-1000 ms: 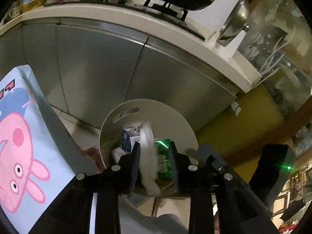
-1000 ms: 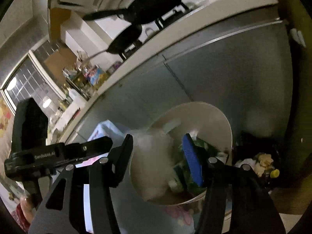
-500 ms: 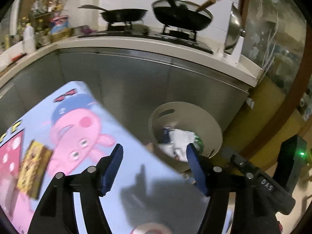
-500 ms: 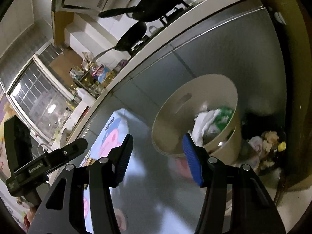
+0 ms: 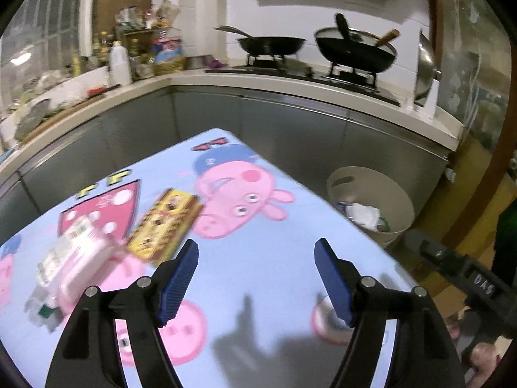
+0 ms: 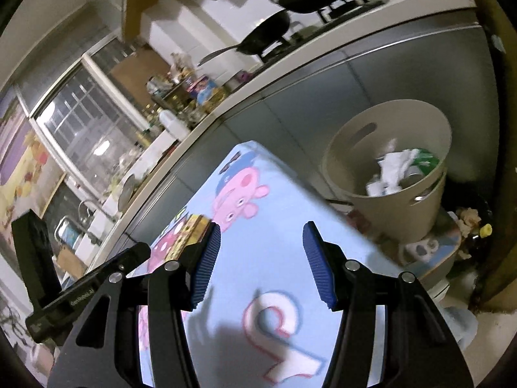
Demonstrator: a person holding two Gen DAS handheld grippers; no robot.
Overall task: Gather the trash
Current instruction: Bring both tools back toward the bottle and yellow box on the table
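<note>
Left view, far left of the fingers: pink pack [image 5: 76,265] lying on the desk [image 5: 258,258], blurred; label unreadable. Just right of it, ahead of the left gripper's [image 5: 257,278] left finger, a yellow box [image 5: 166,224] lies flat, one corner near the pack; whether they touch cannot be told. Both are still on the desk, so both count as trash left to collect.

Left gripper: fingers wide apart, nothing between the pads, held above the desk. A round pink item [image 5: 329,323] sits behind the right finger, partly hidden; identity unclear.

Right view: right gripper [image 6: 261,258], fingers likewise wide and empty. The box [image 6: 190,236] shows just beyond its left finger, partly covered by it.

Far right of both pairs of fingers, off the desk edge and lower: bin [image 5: 371,194], upright, already holding white crumpled paper [image 6: 387,174] and something green [image 6: 425,158].

Step in hand, by judgement: between drops, both grippers free and turned toward the remaining items. Task part done.

Next move, by judgement: the box is nearest to both. It lies flat, so the fingers would need to come down straddling its narrow width, or catch an edge, then close and carry it right to the bin. The pack looks soft and bulkier; a wide opening is needed.
</note>
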